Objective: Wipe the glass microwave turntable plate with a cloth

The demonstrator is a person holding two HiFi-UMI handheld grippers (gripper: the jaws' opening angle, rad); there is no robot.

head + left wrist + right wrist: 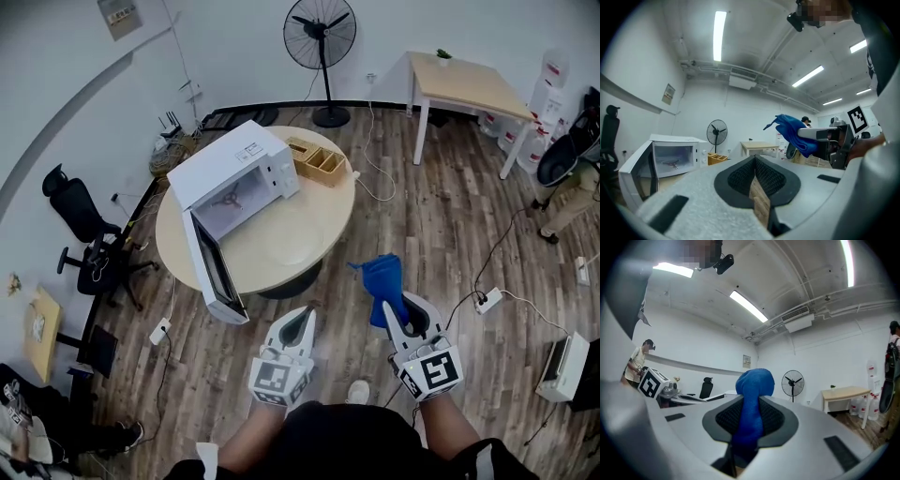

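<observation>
The clear glass turntable plate (292,241) lies flat on the round wooden table (328,211), in front of the white microwave (234,178), whose door (214,267) hangs open. My right gripper (386,302) is shut on a blue cloth (382,279), held over the floor to the right of the table; the cloth (752,404) bulges out between the jaws. My left gripper (302,319) hovers just short of the table's near edge. Its jaws are pressed together with nothing between them (754,161). From the left gripper view, the cloth (794,133) hangs at the right and the microwave (670,157) is at the left.
A wooden organiser box (317,161) sits on the table behind the microwave. A standing fan (321,37), a wooden desk (464,82) and an office chair (84,234) ring the room. Cables and a power strip (487,300) lie on the floor. A person (572,187) stands far right.
</observation>
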